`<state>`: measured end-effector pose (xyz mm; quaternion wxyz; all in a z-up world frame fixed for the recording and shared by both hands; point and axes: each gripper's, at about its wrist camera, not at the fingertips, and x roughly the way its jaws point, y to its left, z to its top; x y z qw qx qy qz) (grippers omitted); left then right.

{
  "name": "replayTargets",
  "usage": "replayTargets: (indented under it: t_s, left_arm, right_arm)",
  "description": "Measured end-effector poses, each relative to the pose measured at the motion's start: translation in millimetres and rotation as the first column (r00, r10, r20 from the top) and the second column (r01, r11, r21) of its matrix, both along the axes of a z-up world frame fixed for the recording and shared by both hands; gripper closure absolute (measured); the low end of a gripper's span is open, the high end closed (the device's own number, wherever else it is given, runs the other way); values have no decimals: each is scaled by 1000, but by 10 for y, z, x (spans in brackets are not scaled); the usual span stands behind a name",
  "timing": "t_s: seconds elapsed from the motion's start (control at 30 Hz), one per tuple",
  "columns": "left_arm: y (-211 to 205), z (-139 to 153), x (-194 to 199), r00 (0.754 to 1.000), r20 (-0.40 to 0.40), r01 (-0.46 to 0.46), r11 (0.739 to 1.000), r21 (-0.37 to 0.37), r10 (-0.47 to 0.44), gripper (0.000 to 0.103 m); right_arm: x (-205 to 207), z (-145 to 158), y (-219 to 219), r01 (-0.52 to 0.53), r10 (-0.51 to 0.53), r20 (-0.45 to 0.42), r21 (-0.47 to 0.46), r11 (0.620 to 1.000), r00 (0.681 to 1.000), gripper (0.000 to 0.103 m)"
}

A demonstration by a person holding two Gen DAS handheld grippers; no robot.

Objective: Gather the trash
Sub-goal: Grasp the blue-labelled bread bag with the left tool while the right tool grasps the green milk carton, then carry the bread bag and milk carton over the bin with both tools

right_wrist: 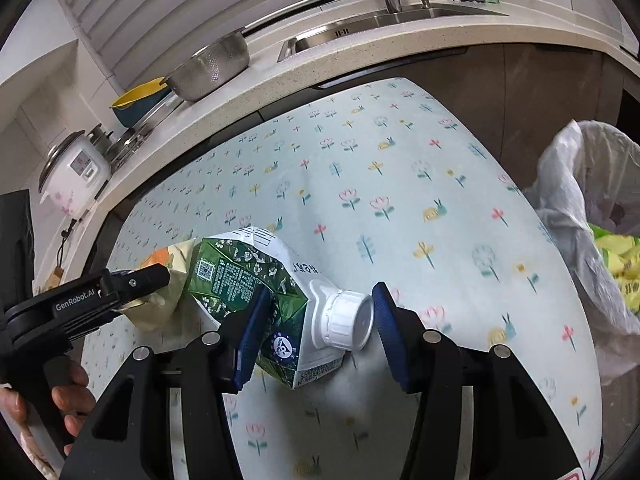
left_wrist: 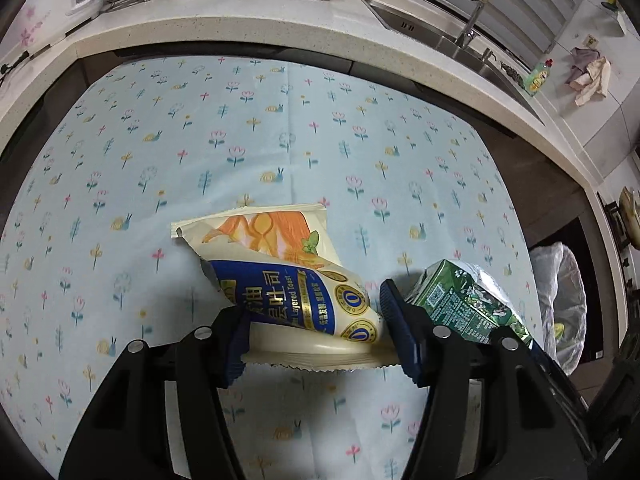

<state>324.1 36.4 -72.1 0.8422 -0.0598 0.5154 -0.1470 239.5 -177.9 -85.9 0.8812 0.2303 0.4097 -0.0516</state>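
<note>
My left gripper (left_wrist: 318,340) is shut on a cream and blue toast wrapper (left_wrist: 304,280), and its pads pinch the bag's lower end just above the floral tablecloth (left_wrist: 240,140). My right gripper (right_wrist: 320,332) is shut on a crumpled green drink carton (right_wrist: 248,276) with a white screw cap (right_wrist: 348,320): one pad presses the carton's body, the other meets the cap. In the left wrist view the carton (left_wrist: 460,300) shows just right of my fingers. From the right wrist view, the left gripper (right_wrist: 156,276) holds the wrapper (right_wrist: 160,308) beside the carton, gripped by a person's hand (right_wrist: 60,400).
A bin lined with a clear plastic bag (right_wrist: 572,184) stands off the table's right edge, with yellow-green trash inside; it also shows in the left wrist view (left_wrist: 560,300). Behind the table runs a counter (right_wrist: 360,56) with a sink (right_wrist: 380,24), a steel colander (right_wrist: 212,68) and a rice cooker (right_wrist: 76,172).
</note>
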Motion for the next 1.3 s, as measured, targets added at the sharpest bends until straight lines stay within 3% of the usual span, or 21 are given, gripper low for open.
replayTargets:
  t_s: [0.23, 0.47, 0.9, 1.03, 1.3]
  left_arm:
    - [69, -11, -609, 999, -11, 54, 998, 36, -53, 46]
    - [47, -29, -1020, 995, -14, 96, 994, 42, -96, 46]
    - [18, -79, -1130, 994, -26, 109, 992, 58, -107, 48]
    - [13, -9, -1140, 994, -12, 111, 992, 57, -110, 48]
    - [-83, 298, -1204, 991, 48, 127, 992, 27, -128, 48]
  right_arm:
    - [-649, 25, 67, -4, 4, -26, -7, 1000, 1000, 52]
    - [-1027, -13, 131, -19, 20, -50, 27, 999, 999, 54]
    - [-918, -156, 202, -81, 86, -79, 66, 995, 993, 50]
    - [-953, -78, 241, -92, 95, -52, 47, 995, 994, 56]
    - [-1103, 257, -5, -20, 18, 41, 29, 999, 999, 57]
